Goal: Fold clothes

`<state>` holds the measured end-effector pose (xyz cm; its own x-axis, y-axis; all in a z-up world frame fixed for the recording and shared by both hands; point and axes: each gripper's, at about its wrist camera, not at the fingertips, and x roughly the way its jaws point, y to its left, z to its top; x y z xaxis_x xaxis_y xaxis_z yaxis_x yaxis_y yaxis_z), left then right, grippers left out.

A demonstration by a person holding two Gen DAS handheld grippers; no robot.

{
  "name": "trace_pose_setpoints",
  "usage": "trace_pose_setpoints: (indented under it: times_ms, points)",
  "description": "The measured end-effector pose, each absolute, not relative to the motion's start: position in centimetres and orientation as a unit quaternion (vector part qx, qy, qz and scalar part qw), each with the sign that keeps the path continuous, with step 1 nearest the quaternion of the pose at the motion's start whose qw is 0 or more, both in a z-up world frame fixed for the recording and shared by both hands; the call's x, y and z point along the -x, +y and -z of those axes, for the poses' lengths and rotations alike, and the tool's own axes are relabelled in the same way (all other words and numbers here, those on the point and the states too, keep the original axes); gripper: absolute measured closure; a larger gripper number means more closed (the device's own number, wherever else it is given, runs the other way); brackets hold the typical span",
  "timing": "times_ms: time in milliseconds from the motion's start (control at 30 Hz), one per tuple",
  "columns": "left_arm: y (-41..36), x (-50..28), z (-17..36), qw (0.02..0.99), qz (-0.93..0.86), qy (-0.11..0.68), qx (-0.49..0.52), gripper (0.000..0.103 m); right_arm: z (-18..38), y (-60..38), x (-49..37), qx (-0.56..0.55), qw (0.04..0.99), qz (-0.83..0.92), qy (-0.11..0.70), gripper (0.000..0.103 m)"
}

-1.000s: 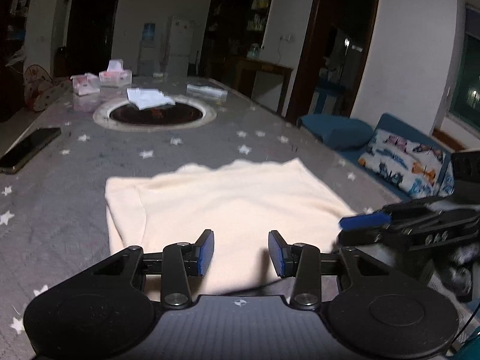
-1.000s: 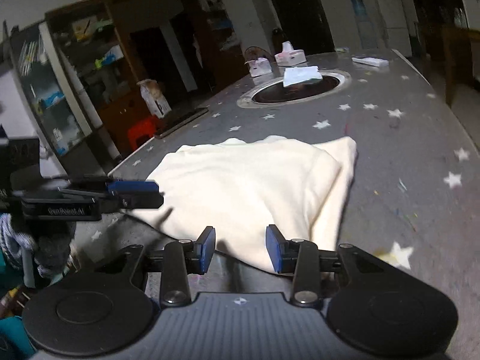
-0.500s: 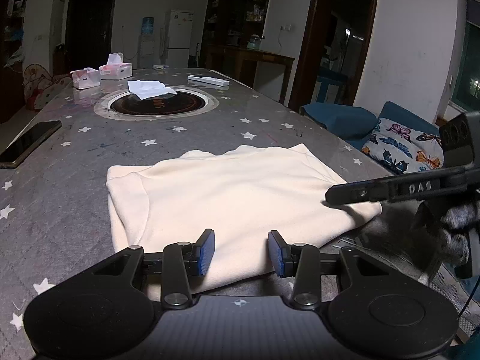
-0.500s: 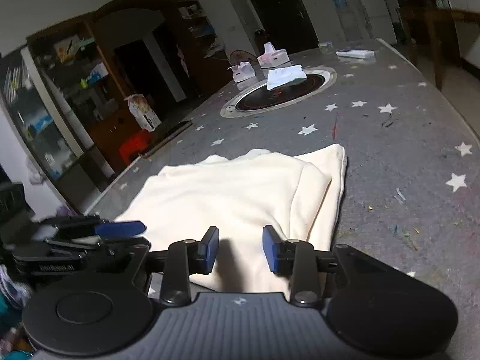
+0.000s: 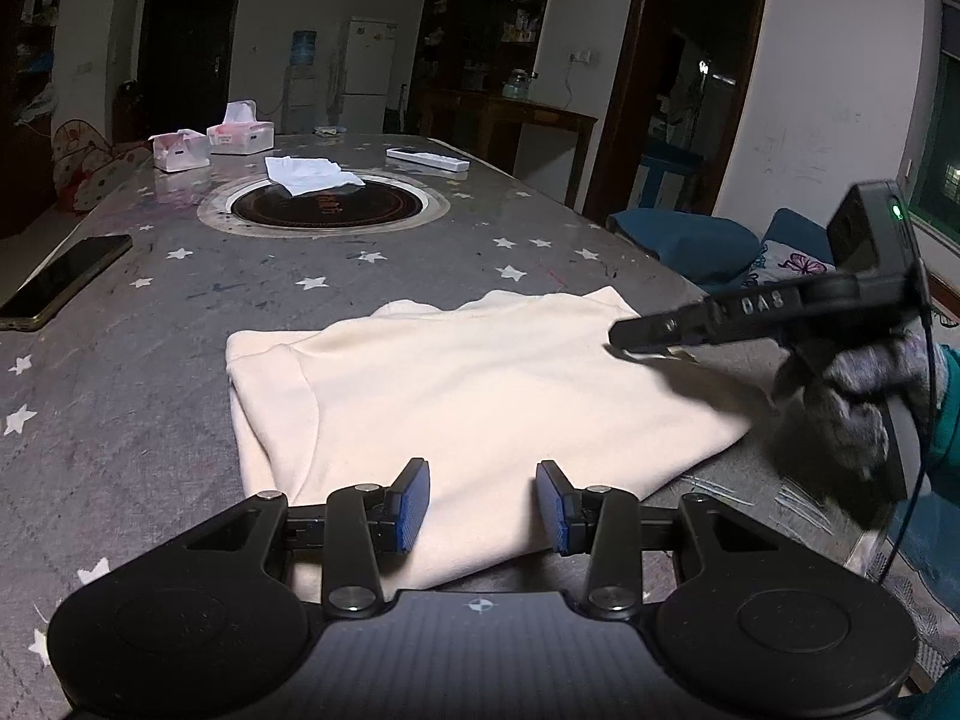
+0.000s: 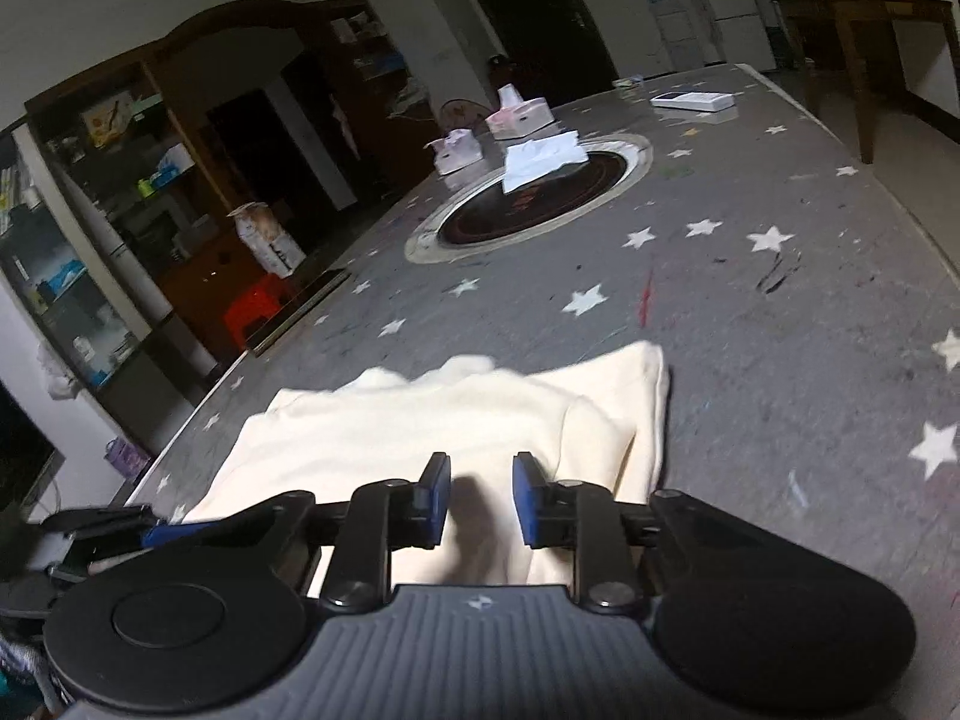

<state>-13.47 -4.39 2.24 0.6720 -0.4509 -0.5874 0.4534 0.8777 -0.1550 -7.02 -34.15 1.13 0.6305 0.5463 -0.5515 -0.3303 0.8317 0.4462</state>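
One cream garment (image 5: 480, 396) lying near edge of counter (image 5: 150, 420), already folded into a compact rectangle, sleeve tucked at left; likely one more fold or a tidy-up left. Left claw (image 5: 482, 504) spread, empty, just above near hem. Right claw (image 6: 478, 501) spread, empty, over cloth. Beyond: two tissue boxes (image 5: 240, 135), one phone (image 5: 63, 279).
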Motion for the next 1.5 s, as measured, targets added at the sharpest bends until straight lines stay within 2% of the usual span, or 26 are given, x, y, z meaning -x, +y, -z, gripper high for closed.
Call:
trace_pose_setpoints:
  times_ms: [100, 267, 300, 333, 433, 800, 1033, 1167, 1233, 1300, 1433, 1500]
  points:
    - [-4.4, 13.4, -2.2, 0.914, 0.249, 0.321, -0.003, 0.060, -2.2, -33.7, 6.5, -0.145, 0.896, -0.247, 0.339, 0.075]
    - [-4.3, 13.5, -2.2, 0.914, 0.249, 0.320, -0.004, 0.060, -1.5, -32.7, 3.9, -0.134, 0.890, -0.247, 0.359, 0.076]
    - [-4.3, 13.5, -2.2, 0.914, 0.249, 0.320, -0.004, 0.060, -1.2, -32.6, 3.5, -0.130, 0.890, -0.242, 0.363, 0.081]
    - [-4.2, 13.6, -2.2, 0.914, 0.248, 0.320, -0.003, 0.060, -1.0, -32.6, 3.0, -0.126, 0.891, -0.237, 0.366, 0.081]
    - [-4.1, 13.7, -2.3, 0.914, 0.247, 0.321, -0.001, 0.060, -1.3, -32.6, 2.6, -0.124, 0.896, -0.225, 0.361, 0.081]
    - [-3.3, 13.8, -2.8, 0.919, 0.230, 0.318, 0.008, 0.060, -2.4, -28.7, 2.8, -0.005, 0.914, -0.212, 0.345, 0.080]
    - [-2.1, 14.0, -3.1, 0.924, 0.211, 0.317, 0.020, 0.060, -4.2, -27.1, 6.2, 0.043, 0.914, -0.248, 0.318, 0.066]
    - [-1.8, 14.0, -2.8, 0.924, 0.208, 0.320, 0.023, 0.060, -4.8, -25.8, 8.8, 0.067, 0.909, -0.275, 0.306, 0.064]
    - [-1.6, 13.9, -2.9, 0.925, 0.204, 0.320, 0.026, 0.060, -5.0, -25.2, 9.9, 0.072, 0.905, -0.287, 0.304, 0.056]
    - [-1.3, 14.0, -3.1, 0.926, 0.200, 0.318, 0.029, 0.060, -5.0, -24.8, 10.9, 0.081, 0.903, -0.295, 0.302, 0.054]
    - [-0.5, 14.1, -3.4, 0.931, 0.178, 0.317, 0.036, 0.051, -4.8, -23.5, 12.7, 0.106, 0.895, -0.311, 0.302, 0.051]
    - [0.0, 14.0, -3.6, 0.932, 0.166, 0.318, 0.042, 0.051, -4.6, -22.8, 13.4, 0.118, 0.891, -0.318, 0.300, 0.050]
